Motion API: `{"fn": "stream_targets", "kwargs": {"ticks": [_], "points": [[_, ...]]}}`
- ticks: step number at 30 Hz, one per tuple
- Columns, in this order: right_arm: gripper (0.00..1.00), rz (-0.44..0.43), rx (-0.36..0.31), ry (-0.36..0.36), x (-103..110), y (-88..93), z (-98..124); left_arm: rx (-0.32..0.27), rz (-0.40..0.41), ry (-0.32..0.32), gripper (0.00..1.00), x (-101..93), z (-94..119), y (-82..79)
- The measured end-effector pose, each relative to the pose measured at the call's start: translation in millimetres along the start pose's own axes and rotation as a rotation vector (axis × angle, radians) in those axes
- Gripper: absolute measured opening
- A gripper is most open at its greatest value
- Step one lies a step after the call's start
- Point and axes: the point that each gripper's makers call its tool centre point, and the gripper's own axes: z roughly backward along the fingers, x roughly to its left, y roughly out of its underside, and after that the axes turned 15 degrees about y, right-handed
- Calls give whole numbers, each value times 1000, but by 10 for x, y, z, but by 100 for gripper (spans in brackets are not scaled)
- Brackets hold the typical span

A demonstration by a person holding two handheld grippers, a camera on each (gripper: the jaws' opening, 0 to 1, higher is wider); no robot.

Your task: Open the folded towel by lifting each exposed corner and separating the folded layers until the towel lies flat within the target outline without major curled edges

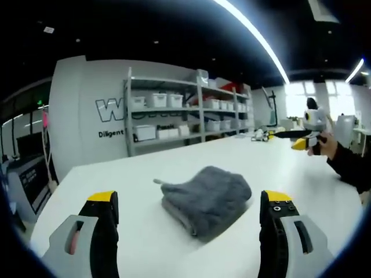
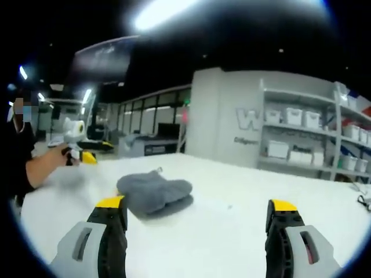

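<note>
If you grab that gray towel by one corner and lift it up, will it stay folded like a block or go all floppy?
Probably floppy: the gray towel looks soft and fluffy, with rounded, sagging folds, so lifted by one corner its layers would likely droop and fall open. It also looks light. Pushed across the smooth white table, it might bunch up rather than slide neatly.

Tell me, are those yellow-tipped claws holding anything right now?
Nothing. Both the left gripper and right gripper are open, and the folded grey towel lies untouched on the white table.

Grey jaws tipped yellow on left gripper (image 1: 189, 215) and right gripper (image 2: 197, 223), black inner pads, slotted grey housings; dark sleeve (image 1: 349, 165) at the wrist.
</note>
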Motion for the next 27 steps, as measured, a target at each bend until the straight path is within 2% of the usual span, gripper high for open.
{"fn": "stream_targets", "kwargs": {"ticks": [8, 12, 14, 15, 17, 18, 20, 24, 27], "points": [[100, -6, -11, -2, 14, -50, 9, 22, -1, 4, 99, -88, -39, 92], [100, -11, -6, -6, 52, -42, -24, 3, 12, 22, 98, -130, -42, 77], [100, 17, 11, -26, 105, -60, -74, -50, 54, 56, 98, -145, -89, -22], [100, 30, 14, -32, 111, -87, -99, -56, 61, 69, 98, -132, -96, -42], [100, 47, 3, -36, 108, -220, -159, -16, 62, 60, 97, -58, -107, -9], [100, 50, -1, -33, 96, -282, -188, 32, 33, 53, 96, -21, -110, 23], [100, 61, -12, -32, 69, -414, -264, 44, 15, 57, 97, -2, -132, -19], [100, 46, -45, -26, 12, -621, -396, 23, 14, 72, 98, 97, -159, -212], [100, 34, -49, -22, -22, -633, -512, 5, 1, 81, 97, 161, -194, -278]]}}
